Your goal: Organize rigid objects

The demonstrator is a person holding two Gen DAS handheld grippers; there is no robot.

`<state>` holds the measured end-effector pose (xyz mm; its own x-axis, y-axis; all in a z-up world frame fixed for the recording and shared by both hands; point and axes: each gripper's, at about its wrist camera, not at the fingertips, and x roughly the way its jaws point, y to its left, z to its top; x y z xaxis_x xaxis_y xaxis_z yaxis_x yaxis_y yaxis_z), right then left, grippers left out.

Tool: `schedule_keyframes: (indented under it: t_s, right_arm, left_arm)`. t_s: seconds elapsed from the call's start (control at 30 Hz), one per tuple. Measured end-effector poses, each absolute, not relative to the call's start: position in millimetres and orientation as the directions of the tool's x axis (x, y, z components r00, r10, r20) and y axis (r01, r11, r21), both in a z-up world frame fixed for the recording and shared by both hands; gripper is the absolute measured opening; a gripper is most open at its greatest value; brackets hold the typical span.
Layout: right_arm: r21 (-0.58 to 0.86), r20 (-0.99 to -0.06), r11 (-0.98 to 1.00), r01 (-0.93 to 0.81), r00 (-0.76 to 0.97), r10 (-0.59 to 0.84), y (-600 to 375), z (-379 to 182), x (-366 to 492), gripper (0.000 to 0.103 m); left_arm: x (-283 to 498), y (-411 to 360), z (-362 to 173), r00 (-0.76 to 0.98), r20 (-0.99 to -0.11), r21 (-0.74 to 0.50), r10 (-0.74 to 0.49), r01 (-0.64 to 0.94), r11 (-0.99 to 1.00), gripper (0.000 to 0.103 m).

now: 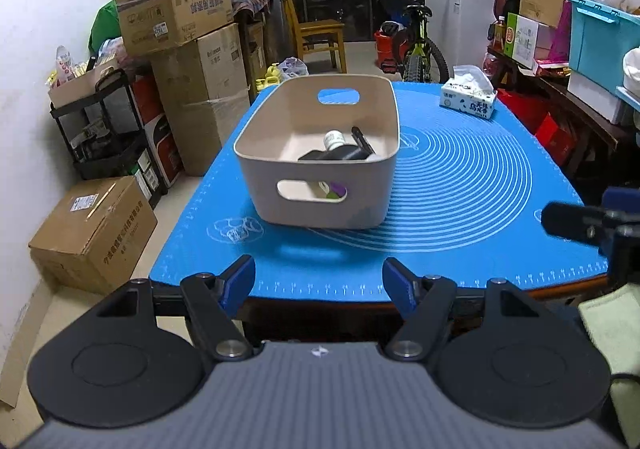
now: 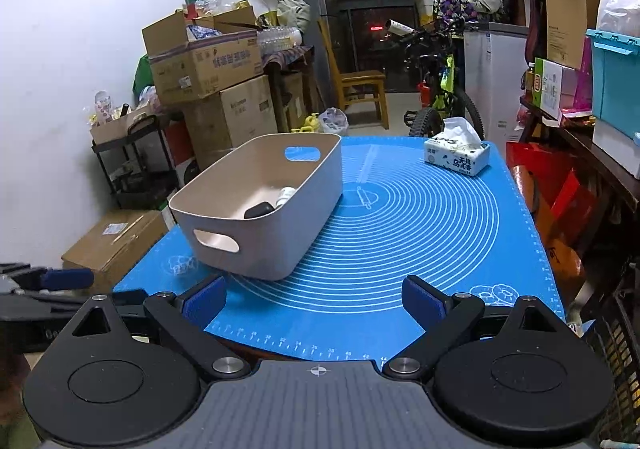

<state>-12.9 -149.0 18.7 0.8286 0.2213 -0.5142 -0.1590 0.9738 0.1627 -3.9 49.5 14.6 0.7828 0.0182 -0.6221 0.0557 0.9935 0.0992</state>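
The task looks almost finished: the beige bin (image 1: 320, 153) on the blue mat (image 1: 460, 185) already holds a white bottle (image 1: 334, 139) and dark items. The left gripper (image 1: 319, 281) and the right gripper (image 2: 314, 299) hover wide and empty at the near edge, and only the tissue box (image 2: 456, 155) stays far right.

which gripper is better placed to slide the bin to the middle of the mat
Left, probably. The left gripper is open and faces the beige bin head-on; the right gripper, also open, sees it off to its left.
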Motion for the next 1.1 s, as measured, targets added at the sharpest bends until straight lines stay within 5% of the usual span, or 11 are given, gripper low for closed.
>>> schedule_keyframes:
  t_s: [1.1]
  right_arm:
    - [0.108, -0.482, 0.979, -0.172, 0.852, 0.203, -138, 5, -27, 0.095]
  left_arm:
    - [-12, 54, 4, 0.809, -0.588, 0.091, 0.016, 0.046, 0.995, 0.071]
